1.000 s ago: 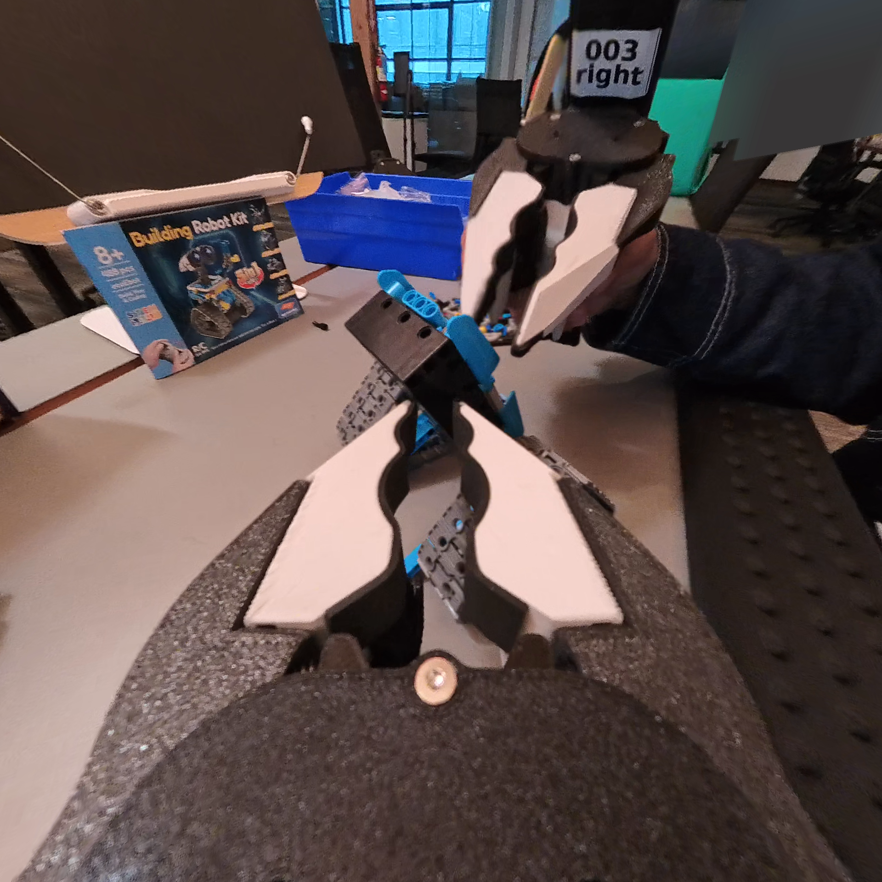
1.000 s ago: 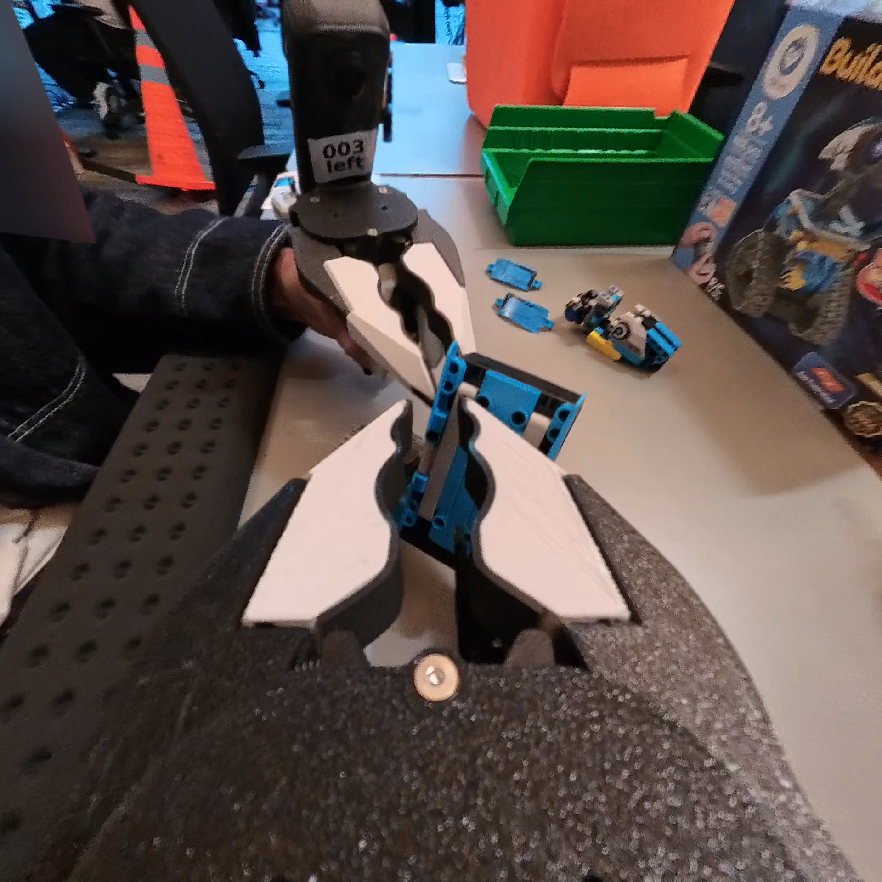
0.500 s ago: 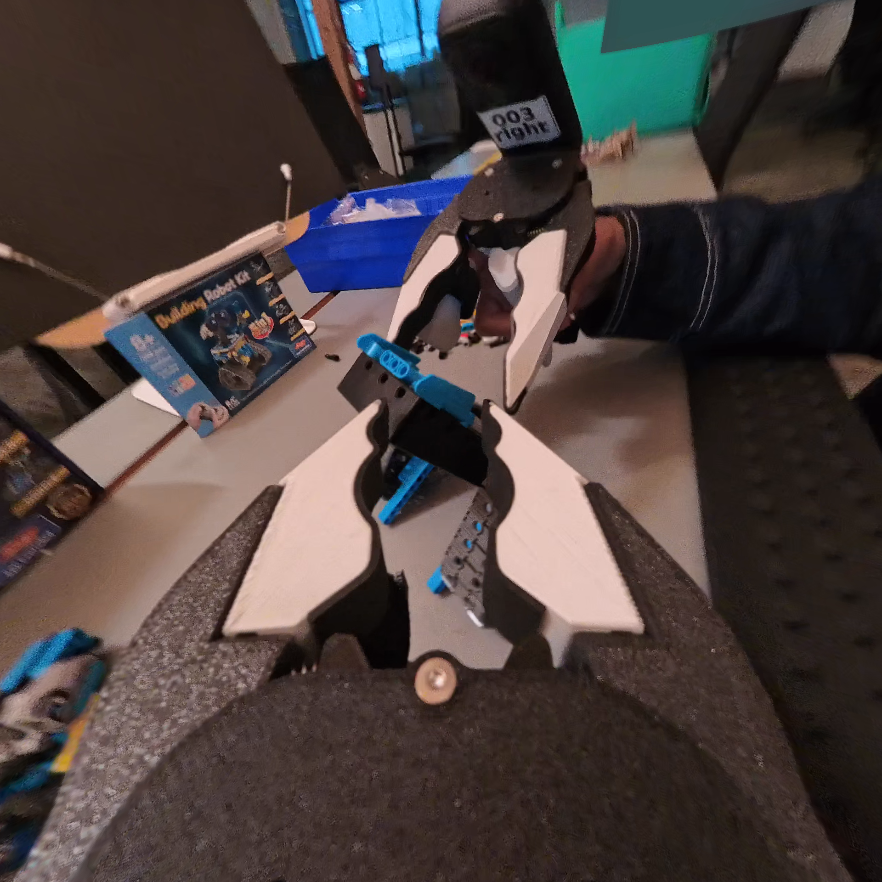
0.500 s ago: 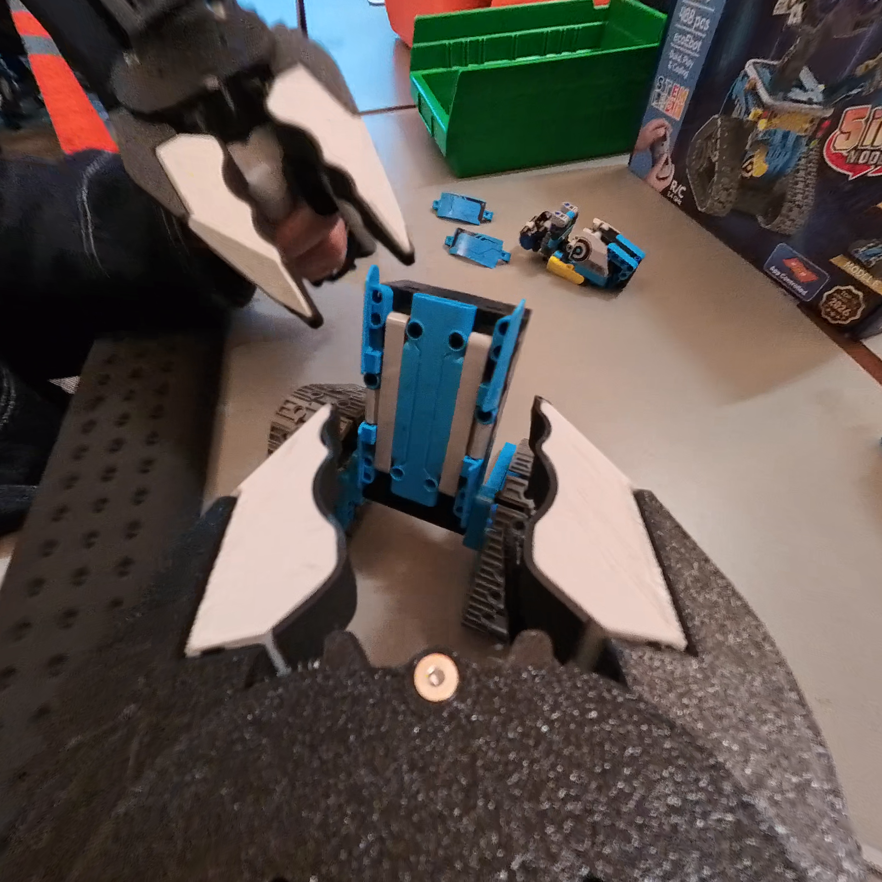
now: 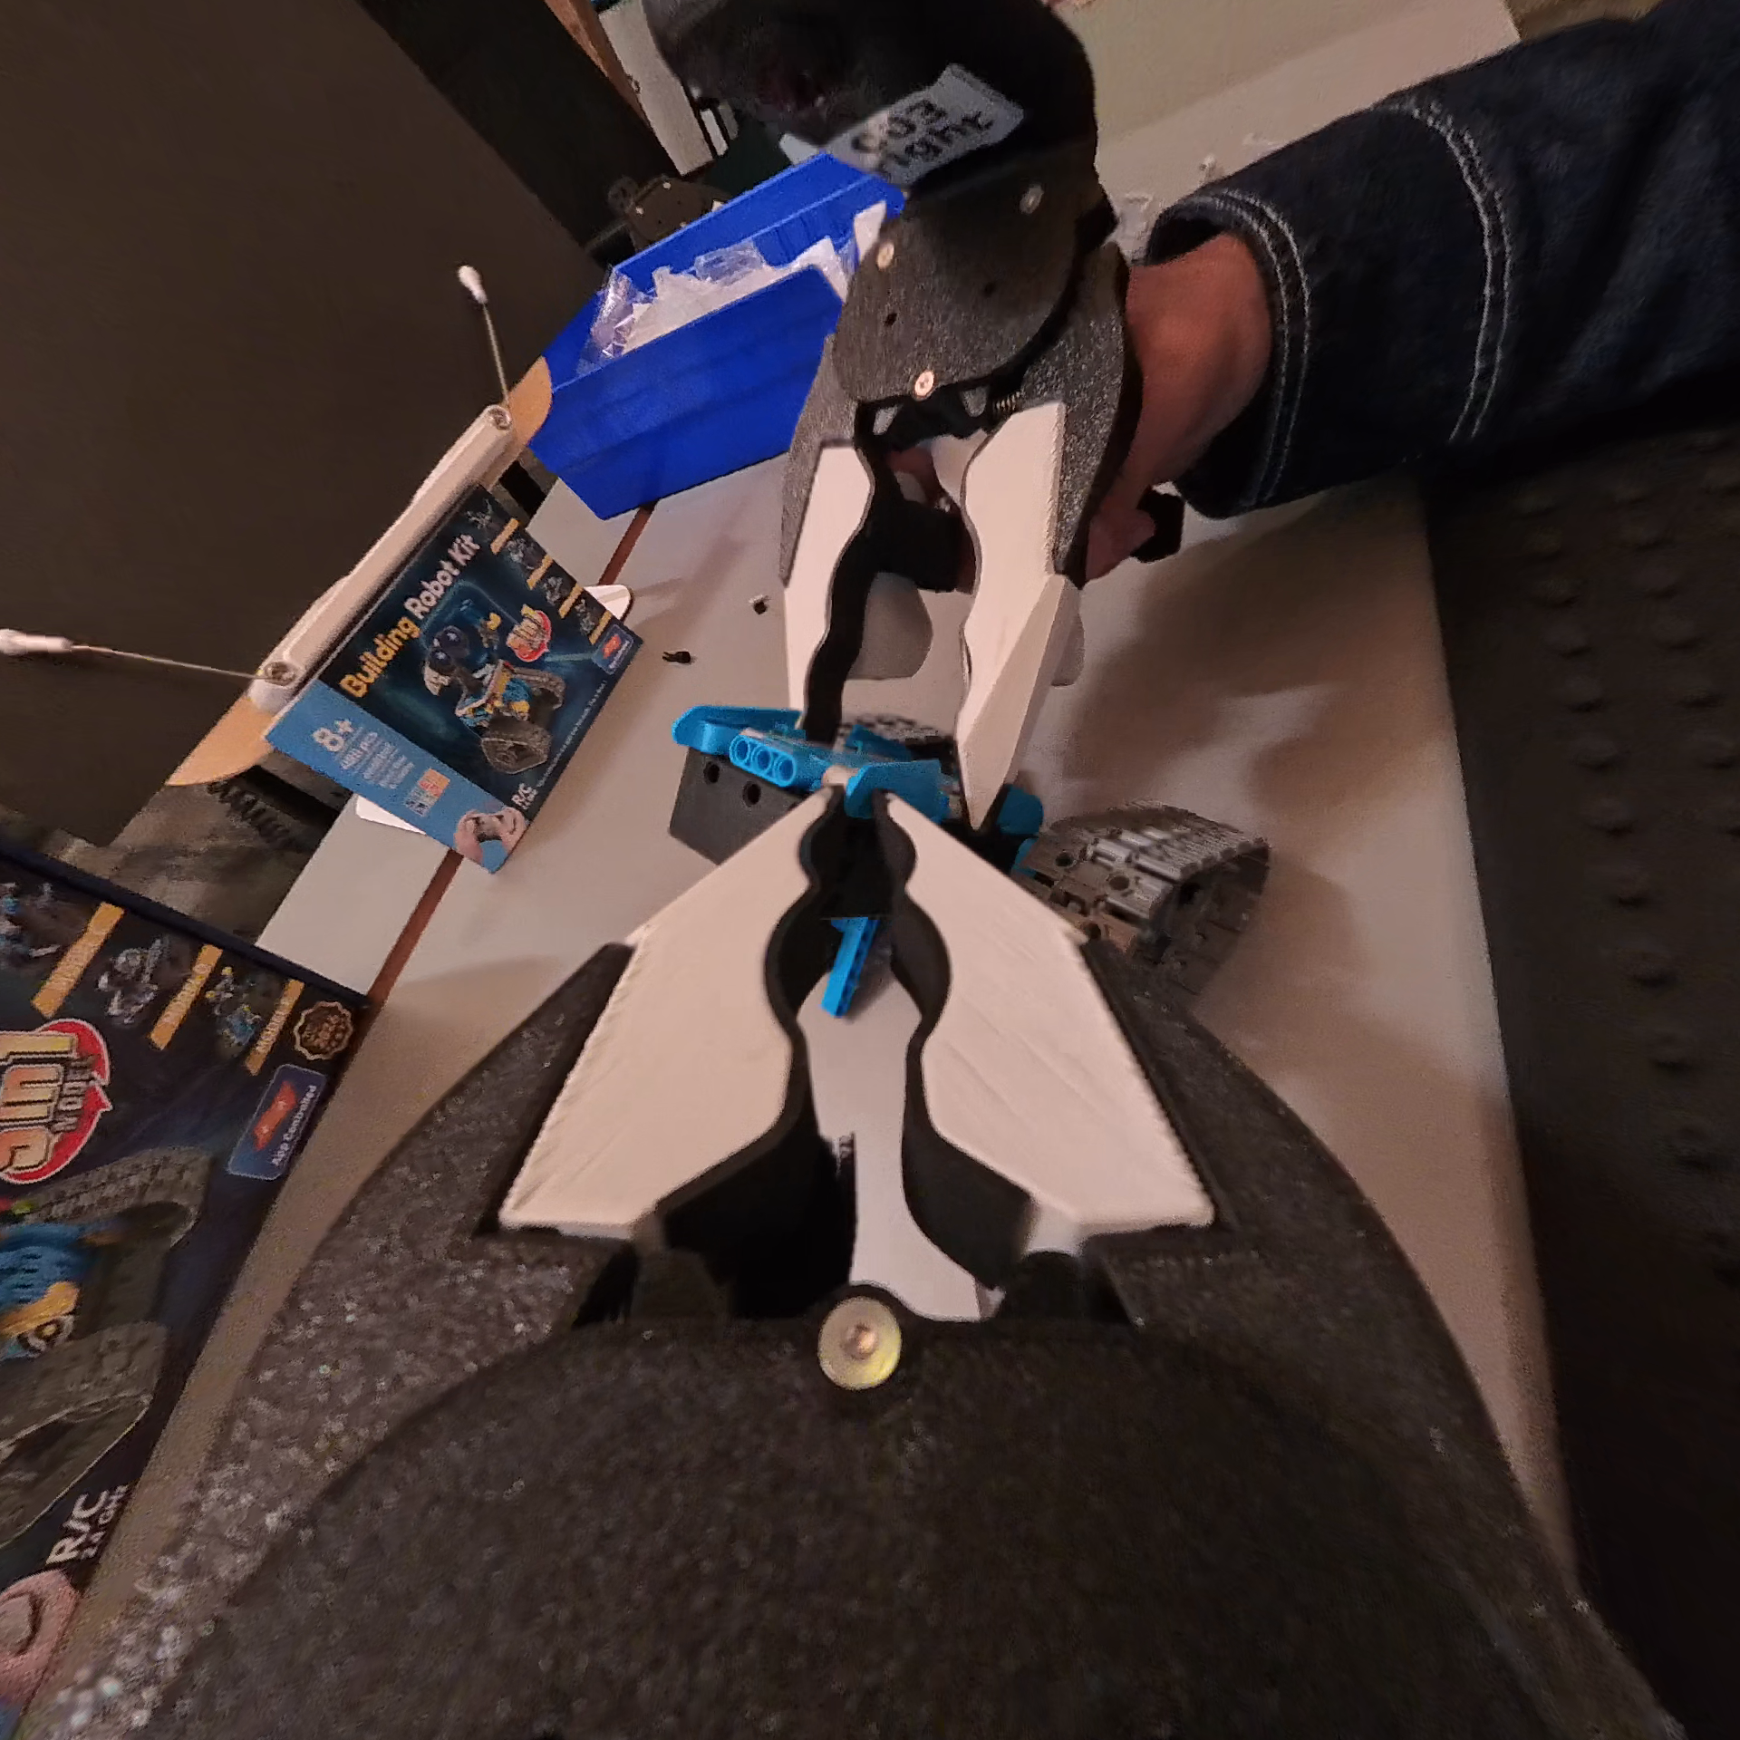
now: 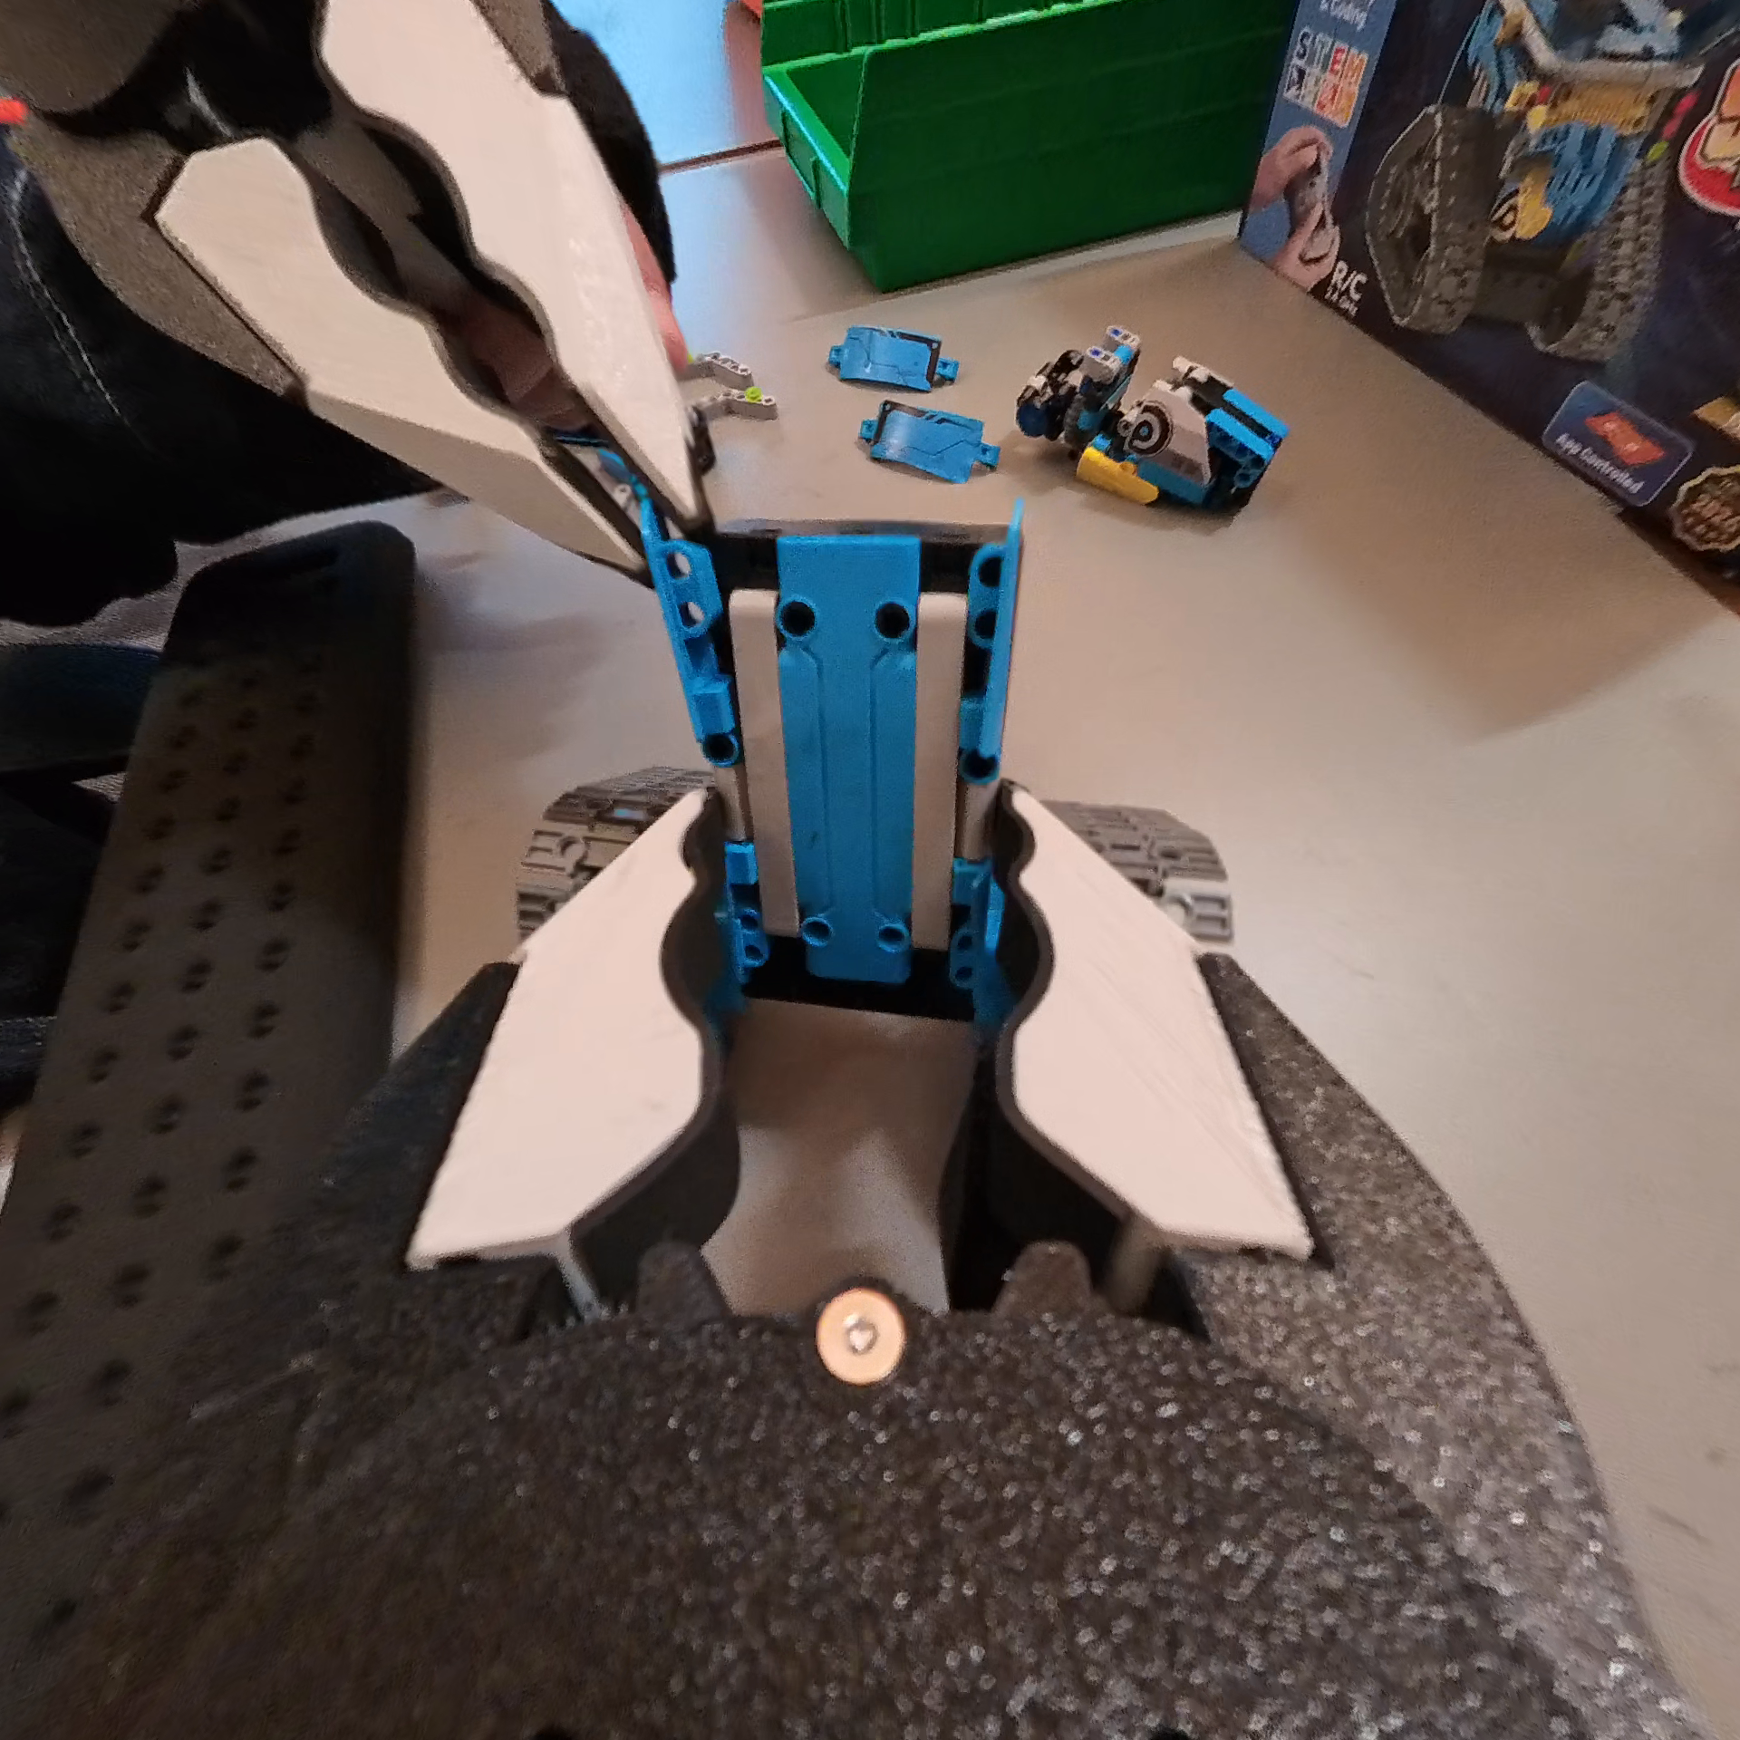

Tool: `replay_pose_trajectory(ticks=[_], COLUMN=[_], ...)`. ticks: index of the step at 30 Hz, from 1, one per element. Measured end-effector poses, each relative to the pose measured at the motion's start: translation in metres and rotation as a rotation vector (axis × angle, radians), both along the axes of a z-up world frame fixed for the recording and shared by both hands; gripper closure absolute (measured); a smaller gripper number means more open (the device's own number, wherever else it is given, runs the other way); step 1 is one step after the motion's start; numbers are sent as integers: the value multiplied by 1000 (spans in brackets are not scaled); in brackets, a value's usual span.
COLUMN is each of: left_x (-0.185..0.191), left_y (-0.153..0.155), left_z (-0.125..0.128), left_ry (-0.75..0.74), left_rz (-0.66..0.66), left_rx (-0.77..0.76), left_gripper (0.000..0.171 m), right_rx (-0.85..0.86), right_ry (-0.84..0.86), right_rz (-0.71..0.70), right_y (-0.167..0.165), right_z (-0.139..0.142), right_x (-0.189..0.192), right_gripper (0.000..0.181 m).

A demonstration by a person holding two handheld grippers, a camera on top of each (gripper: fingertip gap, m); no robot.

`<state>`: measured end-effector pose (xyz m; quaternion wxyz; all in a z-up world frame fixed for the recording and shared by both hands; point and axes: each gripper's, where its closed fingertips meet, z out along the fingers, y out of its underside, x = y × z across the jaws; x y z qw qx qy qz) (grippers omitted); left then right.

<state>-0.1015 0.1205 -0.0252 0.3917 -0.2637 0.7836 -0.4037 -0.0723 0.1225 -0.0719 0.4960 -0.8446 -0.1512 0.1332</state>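
A tracked robot model (image 6: pixel 847 753) with a black, white and blue body stands upright on the grey table (image 6: pixel 1365 800). My right gripper (image 6: pixel 852 810) is shut on the lower sides of its body, one finger on each blue side beam. My left gripper (image 6: pixel 673 546) comes in from the upper left and is shut on the top end of the model's left blue side beam (image 6: pixel 692 640). In the left wrist view my left gripper (image 5: pixel 852 805) pinches that blue beam on the model (image 5: pixel 734 800), with the right gripper (image 5: pixel 894 772) straddling it from above. One grey track (image 5: pixel 1139 876) shows beside it.
A small blue, white and yellow sub-assembly (image 6: pixel 1158 433), two loose blue panels (image 6: pixel 894 358) and small grey parts (image 6: pixel 734 400) lie beyond the model. A green bin (image 6: pixel 1017 141), a blue bin (image 5: pixel 697 377), two kit boxes (image 5: pixel 443 687) (image 6: pixel 1525 217) and a black perforated mat (image 6: pixel 207 847) ring the area.
Both grippers let go of the tilted model, and it now stands upright. The right gripper has shut around its body; the left has shut on the top of its side beam.
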Motion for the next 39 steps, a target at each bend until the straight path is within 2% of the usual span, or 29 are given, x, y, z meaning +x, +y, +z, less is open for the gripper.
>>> replay_pose_trajectory(ticks=[4,7,10,12,17,21,22,24,27,28,33,39], left_x=[-2,-2,0,-1,-3,17,23,30,30,30,27,20], left_y=[0,-1,-4,-2,6,8,7,1,-10,-10,-8,-7], left_z=[0,1,2,4,13,-26,-37,-49,-45,-46,-47,-49], left_ry=[-11,19,4,-1,17,243,286,311,286,276,243,236], left_rz=[14,19,22,40,31,-37,-54,-102,-191,-191,-152,-151], left_rx=[1,-43,-67,-111,-299,-372,-387,-424,-517,-524,-506,-498], left_gripper=[168,167,167,166,120,75,72,74,104,106,107,109], right_rx=[-1,38,101,121,89,71,72,82,107,110,125,101], right_ry=[18,-55,-115,-128,-15,-60,-46,-37,-81,-97,-109,-39], right_rz=[7,5,4,-6,-29,-56,-44,-47,-83,-84,-75,-42], right_y=[0,-1,-12,-23,-42,-37,-36,-34,-29,-29,-27,-29], right_z=[0,3,20,22,-2,-11,-10,-9,-8,-8,-6,-6], right_x=[-2,-2,-3,-2,-15,-16,-18,-21,-17,-17,-21,-24], right_gripper=[126,126,123,130,148,153,156,160,174,176,179,178])
